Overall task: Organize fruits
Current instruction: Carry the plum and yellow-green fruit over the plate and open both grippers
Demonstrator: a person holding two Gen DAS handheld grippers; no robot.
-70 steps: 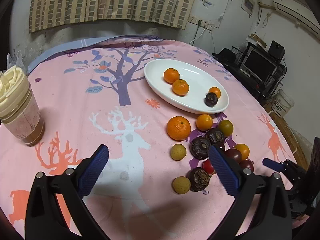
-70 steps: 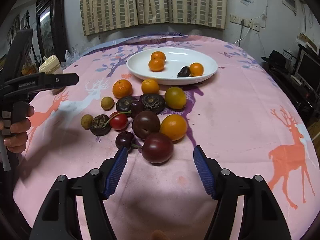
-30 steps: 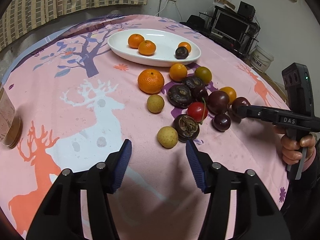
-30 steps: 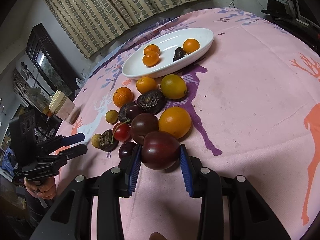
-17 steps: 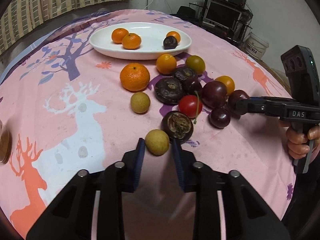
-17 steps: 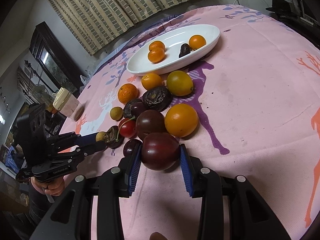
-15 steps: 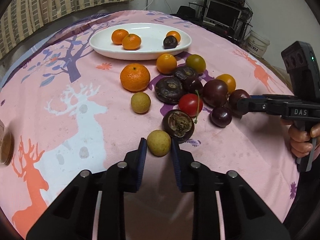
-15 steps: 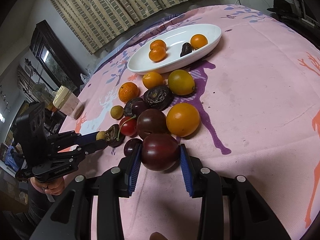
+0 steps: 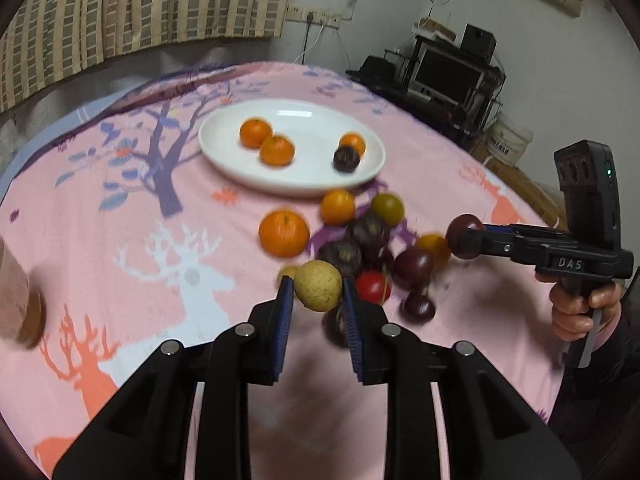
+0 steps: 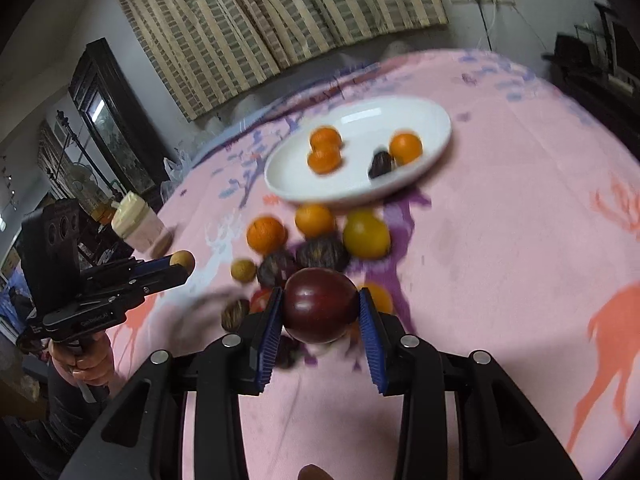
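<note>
Nearest the lens in each wrist view is a loaded tool. The left gripper [image 9: 317, 300] is clamped across the middle of a small tan longan-like fruit [image 9: 318, 285], held clear of the pink tablecloth [image 9: 120, 216]. The right gripper [image 10: 319, 314] is clamped across the widest part of a dark red plum [image 10: 320, 305], likewise raised off the cloth.

Handling, as judged: both fruits look light, round and smooth, so they may roll or slip under an off-centre grip. The plum probably bruises under hard pressure; the longan-like fruit's thin shell seems firmer. Gripping across the widest part, as here, suits both.

Beyond lies the loose pile: tangerine [image 9: 283, 233], small oranges, a yellow-green fruit [image 10: 366, 234], wrinkled dark fruits and a red cherry tomato [image 9: 373, 287]. Farthest is the white oval plate [image 9: 224, 152], which holds three small oranges and one dark fruit.

Motion blur softens the pile. The grippers cover part of it, so its count is uncertain. A jar [image 10: 136, 224] is cut off at the edge of the left view.
</note>
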